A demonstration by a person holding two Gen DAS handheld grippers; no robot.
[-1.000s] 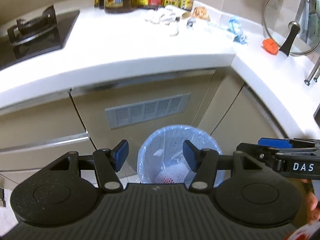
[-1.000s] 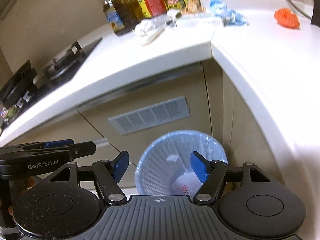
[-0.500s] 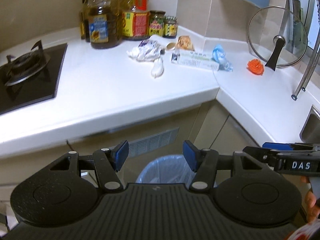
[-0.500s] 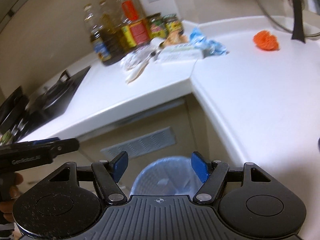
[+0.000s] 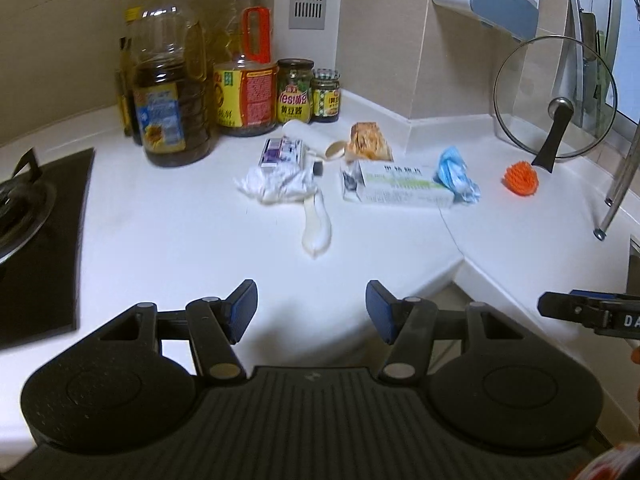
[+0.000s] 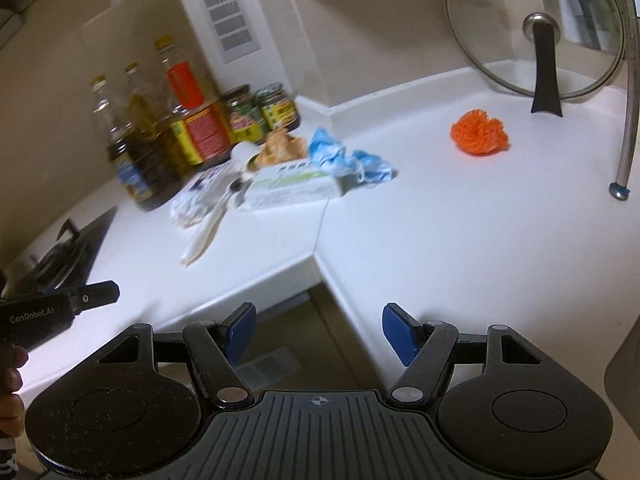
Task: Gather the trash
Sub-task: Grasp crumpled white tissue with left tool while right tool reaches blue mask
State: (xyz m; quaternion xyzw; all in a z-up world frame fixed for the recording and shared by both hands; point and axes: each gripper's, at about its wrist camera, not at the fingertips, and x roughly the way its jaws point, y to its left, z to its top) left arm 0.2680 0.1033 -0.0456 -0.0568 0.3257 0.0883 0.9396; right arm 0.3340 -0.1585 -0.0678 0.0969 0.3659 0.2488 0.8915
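Trash lies in the corner of the white counter: a crumpled white wrapper, a flat white piece, a white-green carton, a blue crumpled mask, an orange-brown wrapper and an orange net ball. My left gripper is open and empty above the counter's front edge, short of the trash. My right gripper is open and empty over the counter corner; the carton, mask and net ball lie ahead of it.
Oil bottles and jars stand against the back wall. A gas hob is at the left. A glass pot lid leans at the back right beside a metal rack leg.
Both grippers have risen from over the blue-lined bin by the floor to counter height. The bin has dropped out of view and the counter trash is now close ahead. Both stay open.
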